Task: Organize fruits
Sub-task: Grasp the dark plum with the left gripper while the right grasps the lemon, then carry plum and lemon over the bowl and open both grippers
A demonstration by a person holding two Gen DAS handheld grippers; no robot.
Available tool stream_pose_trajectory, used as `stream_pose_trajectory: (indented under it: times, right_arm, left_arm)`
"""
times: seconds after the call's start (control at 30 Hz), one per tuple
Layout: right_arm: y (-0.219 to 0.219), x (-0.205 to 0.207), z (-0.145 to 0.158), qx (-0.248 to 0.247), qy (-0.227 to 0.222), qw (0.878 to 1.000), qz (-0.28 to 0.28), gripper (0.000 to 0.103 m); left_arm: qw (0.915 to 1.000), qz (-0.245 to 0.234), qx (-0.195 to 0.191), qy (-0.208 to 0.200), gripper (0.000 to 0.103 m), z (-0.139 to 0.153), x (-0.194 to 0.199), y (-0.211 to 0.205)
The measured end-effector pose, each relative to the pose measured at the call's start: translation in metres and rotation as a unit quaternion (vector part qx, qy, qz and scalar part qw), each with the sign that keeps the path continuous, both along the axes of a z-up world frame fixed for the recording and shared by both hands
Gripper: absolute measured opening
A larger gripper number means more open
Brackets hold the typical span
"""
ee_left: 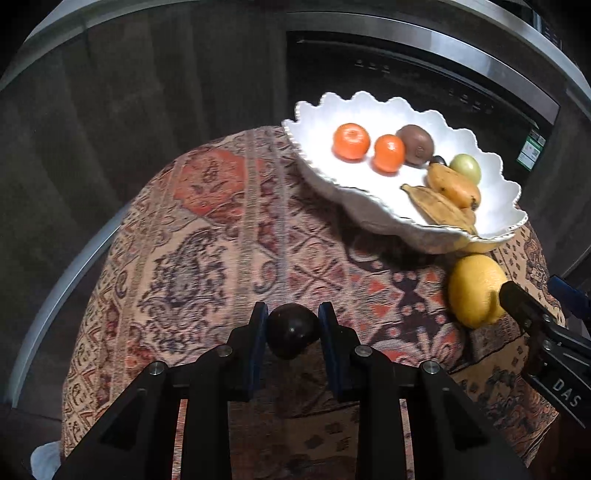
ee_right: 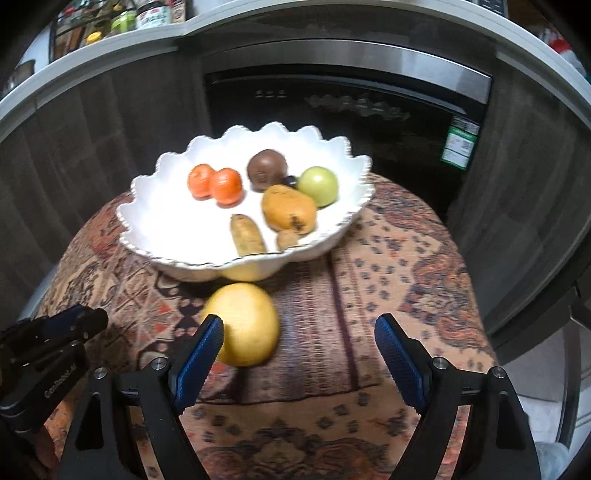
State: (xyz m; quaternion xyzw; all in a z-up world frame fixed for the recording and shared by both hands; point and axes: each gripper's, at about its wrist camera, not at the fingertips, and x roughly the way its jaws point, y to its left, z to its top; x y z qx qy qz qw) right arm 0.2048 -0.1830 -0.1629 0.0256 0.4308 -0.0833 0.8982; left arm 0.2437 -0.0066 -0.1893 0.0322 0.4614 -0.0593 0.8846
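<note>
Clamping round dark glossy fruit (ee_left: 293, 329), left gripper (ee_left: 293, 317); right gripper (ee_right: 299, 332) wide, empty.

Small dark round fruit (ee_left: 293, 333) sits low centre; big yellow fruit (ee_right: 243, 325) lies just below the white scalloped bowl (ee_right: 162, 229).

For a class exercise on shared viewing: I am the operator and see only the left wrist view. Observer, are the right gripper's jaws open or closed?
Observer: Open. The right gripper has its jaws wide apart and clamps nothing. The yellow fruit lies on the cloth by one finger.
Operator: What stands on the counter behind the bowl?
Observer: Jars and bottles at its far left end, beyond your frame.
</note>
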Motion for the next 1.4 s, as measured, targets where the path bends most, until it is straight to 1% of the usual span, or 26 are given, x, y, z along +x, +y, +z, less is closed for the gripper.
stream_pose_trajectory:
  times: [0.1,0.33,0.37,0.4,0.43,0.47,0.7,0.83,1.13,1.4]
  right_arm:
    - [0.009,0.010,-0.008,0.007,0.010,1.000,0.011,0.085]
    - [0.015,0.032,-0.033,0.026,0.039,0.999,0.015,0.084]
    - [0.015,0.034,-0.036,0.028,0.042,0.999,0.015,0.080]
    - [0.015,0.036,-0.039,0.028,0.046,0.998,0.016,0.069]
    - [0.016,0.038,-0.043,0.032,0.054,0.998,0.020,0.064]
    - [0.016,0.039,-0.045,0.037,0.058,0.997,0.023,0.056]
    - [0.020,0.034,-0.044,0.032,0.060,0.997,0.032,0.054]
    - [0.017,0.025,-0.036,0.036,0.054,0.997,0.033,0.054]
    - [0.003,0.007,0.003,0.041,0.023,0.999,0.024,0.054]
    - [-0.005,0.007,0.031,0.032,-0.002,0.999,0.024,0.054]
  left_arm:
    - [1.0000,0.008,-0.001,0.000,0.028,-0.002,0.001,0.010]
    - [0.9998,0.018,0.003,0.002,0.028,-0.007,0.005,0.020]
    - [0.9998,0.019,0.002,0.003,0.028,-0.008,0.005,0.020]
    - [0.9998,0.019,0.002,0.004,0.028,-0.009,0.005,0.020]
    - [0.9998,0.020,0.001,0.006,0.028,-0.010,0.006,0.021]
    - [0.9998,0.019,0.000,0.007,0.028,-0.011,0.006,0.021]
    - [0.9998,0.019,0.001,0.006,0.028,-0.008,0.003,0.021]
    - [0.9999,0.015,0.000,-0.001,0.028,0.000,-0.001,0.017]
    - [0.9997,-0.004,-0.001,-0.023,0.028,0.026,-0.008,0.000]
    - [0.9989,-0.021,-0.003,-0.042,0.028,0.053,-0.002,-0.016]
